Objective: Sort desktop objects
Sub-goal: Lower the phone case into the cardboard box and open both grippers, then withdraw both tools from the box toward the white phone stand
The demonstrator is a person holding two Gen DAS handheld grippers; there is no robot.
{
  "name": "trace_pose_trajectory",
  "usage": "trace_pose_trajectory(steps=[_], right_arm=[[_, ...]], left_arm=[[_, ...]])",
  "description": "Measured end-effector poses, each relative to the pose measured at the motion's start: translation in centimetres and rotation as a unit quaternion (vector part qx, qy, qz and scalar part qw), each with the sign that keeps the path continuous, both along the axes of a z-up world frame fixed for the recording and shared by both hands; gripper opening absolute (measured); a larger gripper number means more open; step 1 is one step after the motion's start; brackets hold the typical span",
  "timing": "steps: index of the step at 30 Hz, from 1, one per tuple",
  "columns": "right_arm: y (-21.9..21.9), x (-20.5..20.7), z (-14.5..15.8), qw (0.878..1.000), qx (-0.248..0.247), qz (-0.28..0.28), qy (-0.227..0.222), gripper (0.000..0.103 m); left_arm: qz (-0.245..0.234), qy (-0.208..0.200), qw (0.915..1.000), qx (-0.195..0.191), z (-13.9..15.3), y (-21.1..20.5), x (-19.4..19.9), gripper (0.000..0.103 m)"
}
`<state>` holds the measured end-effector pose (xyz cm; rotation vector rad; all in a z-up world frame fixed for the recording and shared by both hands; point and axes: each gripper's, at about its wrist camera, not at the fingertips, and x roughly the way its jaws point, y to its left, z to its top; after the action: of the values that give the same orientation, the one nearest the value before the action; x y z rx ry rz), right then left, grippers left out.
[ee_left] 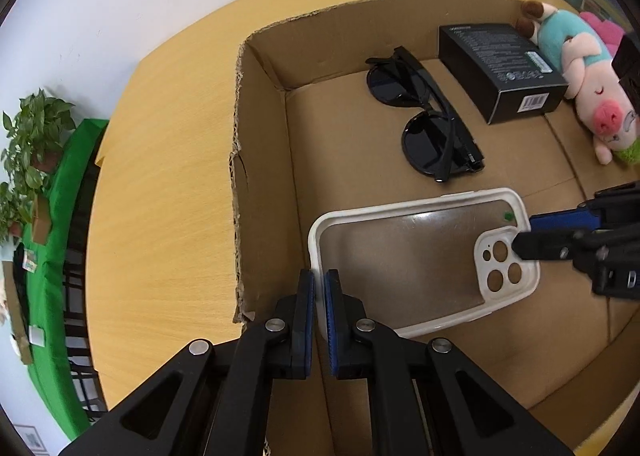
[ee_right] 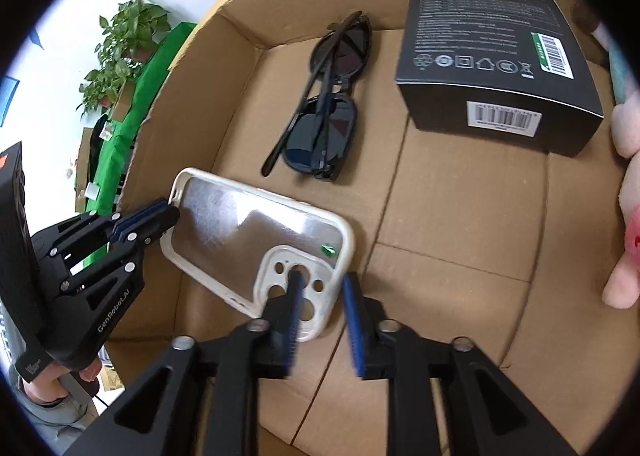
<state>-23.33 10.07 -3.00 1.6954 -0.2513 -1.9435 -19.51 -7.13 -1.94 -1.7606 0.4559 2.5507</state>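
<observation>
On the wooden bench (ee_left: 160, 184), the cardboard box (ee_left: 264, 68) holds a light, flexible, slippery phone case (ee_left: 404, 256) lower-centre, its rim pinched by the left hand-held gripper (ee_left: 320, 296), the right hand-held gripper (ee_right: 320, 296) slightly parted, astride its camera corner.

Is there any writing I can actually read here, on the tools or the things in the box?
"GenRobot.AI": white lettering on the left gripper, along its black body.
Black box: white print, symbols and barcode labels, too small to read.
Sunglasses, phone case, plush pig: no writing visible.
</observation>
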Motion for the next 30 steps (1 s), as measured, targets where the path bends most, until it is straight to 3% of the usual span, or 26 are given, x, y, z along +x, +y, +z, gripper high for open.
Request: trace_pose_trajectory(steps=[2, 4, 6, 7, 9, 11, 13, 18, 20, 26, 30], right_arm=[[-0.2, 0.3, 0.7, 1.000, 0.000, 0.005, 0.018, 0.037], [0.0, 1.2, 3.0, 0.997, 0.018, 0.001, 0.073, 0.039], [0.8, 3.2, 6.6, 0.989, -0.003, -0.005, 0.147, 0.051], [1.1, 4.3, 8.1, 0.984, -0.012, -0.009, 0.178, 0.057], [2.5, 7.3, 11.4, 0.967, -0.013, -0.020, 0.253, 0.076], [4.1, 10.8, 13.9, 0.945, 0.008, -0.042, 0.325, 0.082], [5.6, 13.2, 14.9, 0.931, 0.018, -0.061, 0.359, 0.082], [7.6, 17.6, 14.6, 0.921, 0.039, -0.112, 0.372, 0.082], [8.0, 19.2, 14.1, 0.916, 0.054, -0.123, 0.378, 0.082], [7.7, 21.9, 13.3, 0.910, 0.082, -0.136, 0.382, 0.082], [7.9, 23.5, 13.5, 0.908, 0.090, -0.139, 0.385, 0.082]], left_arm=[[0.004, 0.014, 0.9999, 0.005, 0.7, 0.0, 0.4, 0.010], [0.005, 0.037, 0.9991, 0.019, 1.9, -0.3, 1.2, 0.015], [0.010, 0.071, 0.9965, 0.042, 3.5, -0.7, 2.6, 0.036], [0.008, 0.089, 0.9942, 0.060, 4.4, -0.9, 3.4, 0.039], [0.013, 0.138, 0.9880, 0.068, 6.2, -1.0, 5.7, 0.068], [0.014, 0.191, 0.9789, 0.071, 7.9, -1.0, 8.0, 0.084], [0.006, 0.240, 0.9673, 0.082, 9.5, -0.7, 10.4, 0.087], [-0.020, 0.331, 0.9392, 0.089, 11.7, 0.9, 15.4, 0.102], [-0.027, 0.351, 0.9310, 0.097, 11.9, 1.3, 16.8, 0.103], [-0.031, 0.352, 0.9259, 0.135, 12.4, 1.9, 19.7, 0.103], [-0.036, 0.358, 0.9227, 0.139, 12.8, 2.8, 21.3, 0.103]])
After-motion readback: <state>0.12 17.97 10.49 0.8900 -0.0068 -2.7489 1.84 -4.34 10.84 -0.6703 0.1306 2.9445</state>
